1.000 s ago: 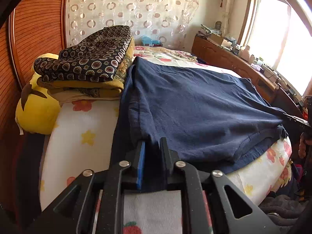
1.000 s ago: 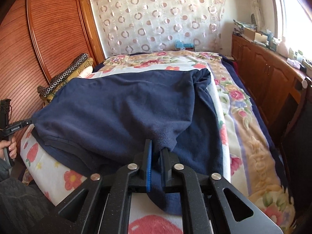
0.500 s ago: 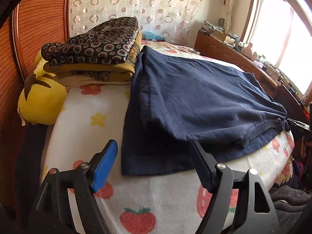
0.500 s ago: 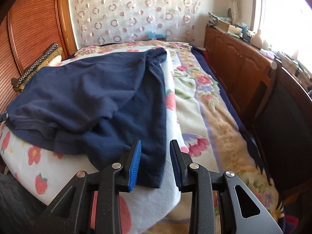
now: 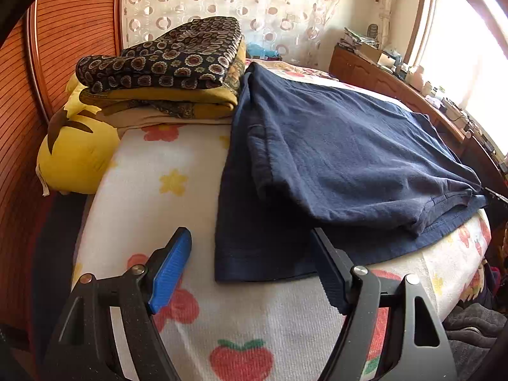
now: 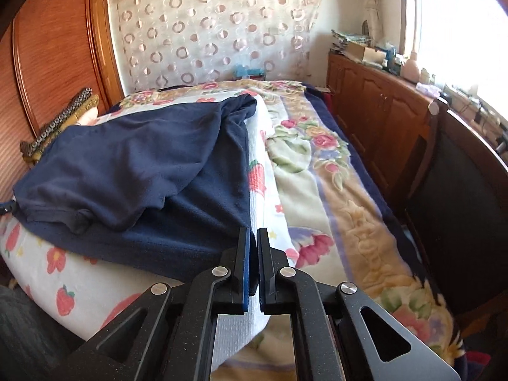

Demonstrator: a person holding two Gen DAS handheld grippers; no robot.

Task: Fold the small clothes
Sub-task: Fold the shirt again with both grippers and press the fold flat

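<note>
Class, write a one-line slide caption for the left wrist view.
Open left gripper at the near hem of a half-folded navy shirt on the bed.

Home bedroom: bed, probably wardrobe, folded blankets.

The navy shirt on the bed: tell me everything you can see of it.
The navy shirt is soft, knit-looking cotton, folded over itself so an upper layer lies on a lower one, with ribbed hems showing. It lies flat on the fruit-print blanket, its far edge against the stack of folded blankets. The open left gripper straddles its near edge; the right gripper is at its corner.
</note>
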